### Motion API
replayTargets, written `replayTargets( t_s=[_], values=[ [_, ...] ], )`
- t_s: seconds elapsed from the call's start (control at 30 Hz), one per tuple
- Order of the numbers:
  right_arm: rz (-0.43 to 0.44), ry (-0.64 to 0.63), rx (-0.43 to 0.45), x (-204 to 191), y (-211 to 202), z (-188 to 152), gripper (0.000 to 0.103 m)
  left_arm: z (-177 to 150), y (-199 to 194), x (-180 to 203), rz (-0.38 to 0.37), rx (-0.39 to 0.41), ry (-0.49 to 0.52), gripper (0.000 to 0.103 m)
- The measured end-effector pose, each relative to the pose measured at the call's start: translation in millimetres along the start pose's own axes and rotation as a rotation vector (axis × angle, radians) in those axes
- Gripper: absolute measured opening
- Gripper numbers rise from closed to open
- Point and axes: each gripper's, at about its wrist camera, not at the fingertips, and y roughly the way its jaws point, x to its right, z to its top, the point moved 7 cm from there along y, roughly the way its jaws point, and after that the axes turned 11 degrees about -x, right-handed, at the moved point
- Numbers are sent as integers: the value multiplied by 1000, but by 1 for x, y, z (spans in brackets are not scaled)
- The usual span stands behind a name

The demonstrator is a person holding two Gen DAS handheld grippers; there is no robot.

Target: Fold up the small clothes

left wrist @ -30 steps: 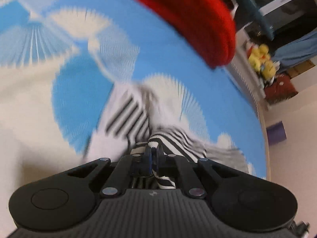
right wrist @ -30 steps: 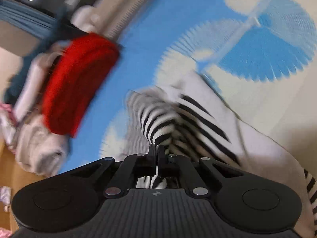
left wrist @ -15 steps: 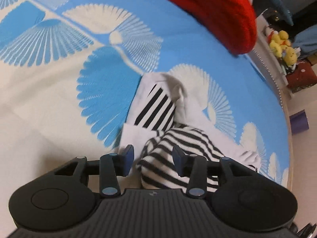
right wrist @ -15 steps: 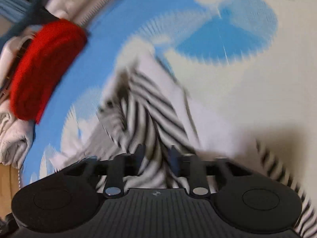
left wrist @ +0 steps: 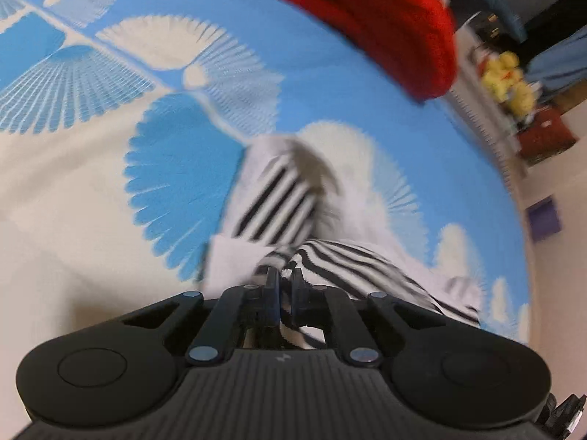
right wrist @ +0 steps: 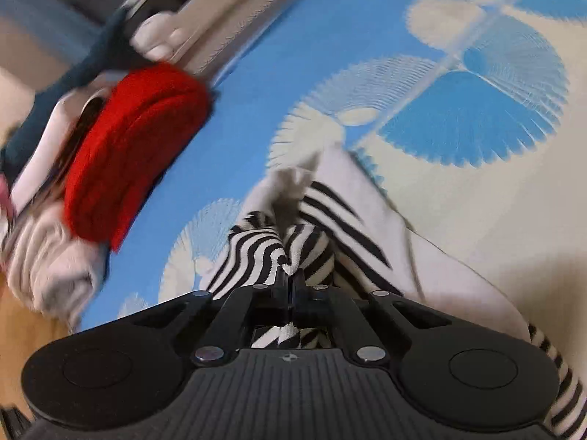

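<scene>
blue and cream fan-patterned bedspread (left wrist: 176,168) covers the whole work surface, and both views carry some motion blur. at its far edge, seen from the left wrist camera, a folded red knit (left wrist: 385,25) lies near the border; beyond it, off the bed, sit yellow soft toys (left wrist: 506,80), a dark red box (left wrist: 543,139) and a purple block (left wrist: 543,220) on the floor. the black-and-white striped garment (left wrist: 279,201) lies crumpled near the middle of the bedspread, part white panel, part striped, bunched up toward both cameras. the left gripper (left wrist: 285,286) has its jaws drawn together with a fold of striped cloth pinched between them; the fabric runs back under the fingers toward the body of the tool. in the right wrist view the red knit (right wrist: 135,154) appears at the left, resting on a loose pile of other clothes, among them a pale grey-white item (right wrist: 47,264) and something dark teal (right wrist: 102,55); the exact pieces in that pile cannot be told apart. the striped garment (right wrist: 264,253) sits just right of that pile, apart from it, with blue bedspread (right wrist: 330,36) showing between. the right gripper (right wrist: 292,282) is clamped tight on a raised ridge of the striped fabric, and the cloth shows again behind the fingertips. a long white portion with a striped cuff trails off toward the lower right edge of that view.
</scene>
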Motion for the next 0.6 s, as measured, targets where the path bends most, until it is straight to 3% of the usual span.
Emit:
replayTargets(
  t_s=[0.07,0.13,0.2,0.27,0.33,0.4,0.47,0.53,0.6],
  values=[
    [-75,61,-85,22,16,-6,2,-4,15,-11,26,-73,-48,10],
    [-108,100,-106,32,20,-9,7,-5,17,-15,28,-87,-81,22],
    [-156,42,-52,22,11,-6,19,1,5,-11,-9,-35,-86,28],
    [-223,-28,56,9,-7,0,52,5,-12,-3,-24,39,-60,28],
    [-230,-88,160,-4,-24,3,53,8,-25,11,-45,107,14,28],
    [-154,-146,193,-15,-31,5,52,4,-24,23,-64,100,64,28],
    [-91,-186,157,-24,-26,3,52,0,-11,27,-105,28,62,28],
    [-30,-155,34,-23,-7,-2,51,-7,10,21,-123,-89,26,31],
    [-93,-104,-80,-5,12,-7,51,-14,29,2,-5,-164,-9,31]
  ],
)
